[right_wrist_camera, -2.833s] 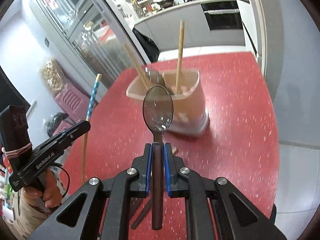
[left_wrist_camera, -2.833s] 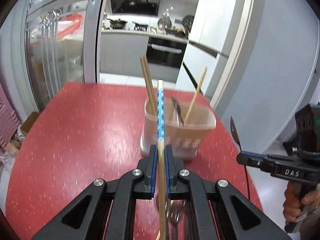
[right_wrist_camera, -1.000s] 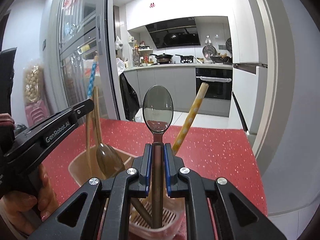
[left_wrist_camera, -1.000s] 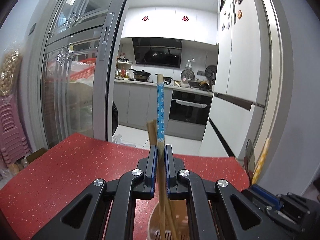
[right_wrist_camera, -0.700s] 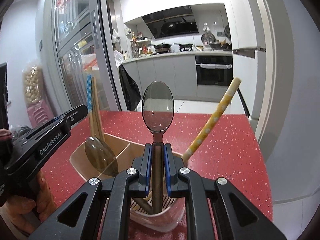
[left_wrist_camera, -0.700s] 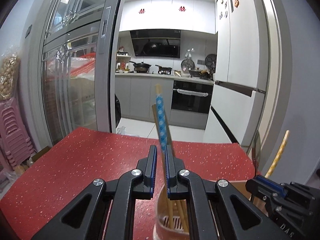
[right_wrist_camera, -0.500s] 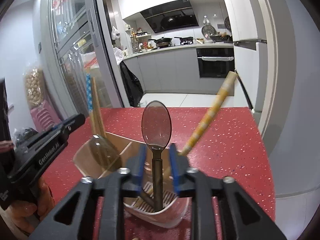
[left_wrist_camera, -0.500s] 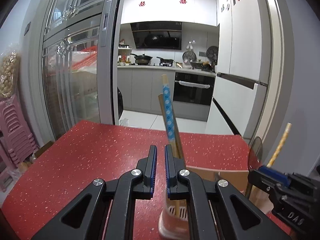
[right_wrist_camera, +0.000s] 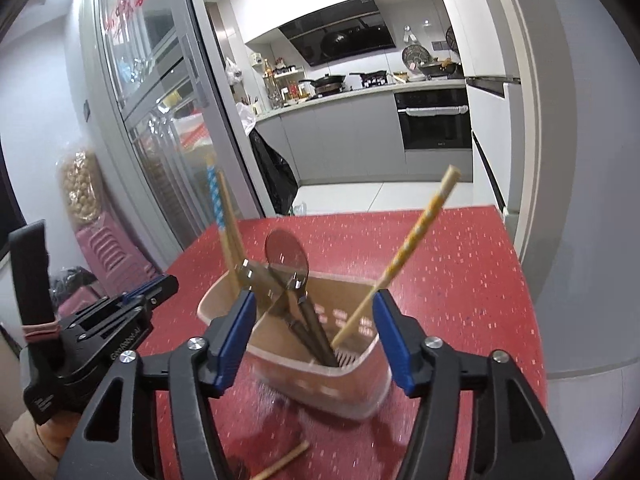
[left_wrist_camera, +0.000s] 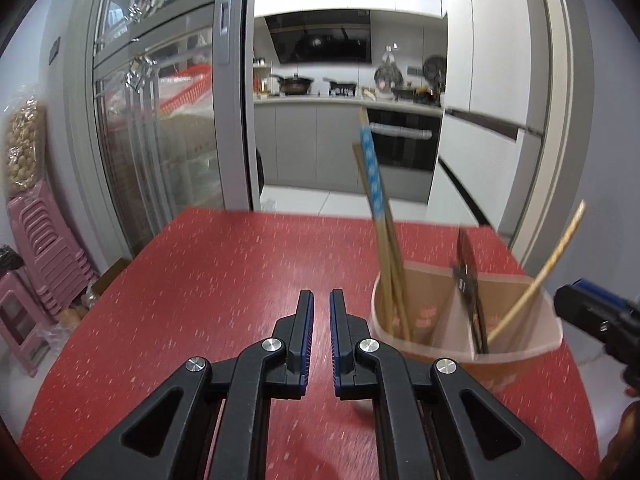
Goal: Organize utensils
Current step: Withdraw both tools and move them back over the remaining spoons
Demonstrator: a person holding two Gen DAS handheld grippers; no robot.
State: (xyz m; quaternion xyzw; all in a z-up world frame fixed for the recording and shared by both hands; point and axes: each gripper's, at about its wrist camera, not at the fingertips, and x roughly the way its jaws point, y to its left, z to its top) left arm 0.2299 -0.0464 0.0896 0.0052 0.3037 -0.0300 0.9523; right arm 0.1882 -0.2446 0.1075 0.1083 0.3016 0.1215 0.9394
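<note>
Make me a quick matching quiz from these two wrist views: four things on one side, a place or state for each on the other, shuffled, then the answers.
1. blue-patterned chopstick
2. yellow-patterned chopstick
3. spoons
4. left gripper

A. nothing between its jaws
B. leaning right, alone among the sticks
C. bowls up in the holder
D. standing with plain wooden chopsticks

Pairs: 1-D, 2-B, 3-C, 4-A

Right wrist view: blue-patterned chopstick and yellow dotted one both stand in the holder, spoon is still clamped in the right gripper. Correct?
Not quite. The right wrist view shows the spoon already standing in the holder, free of the right gripper, whose jaws are opening with no pad touching it. The blue-patterned chopstick and yellow dotted one do stand in the holder.
</note>
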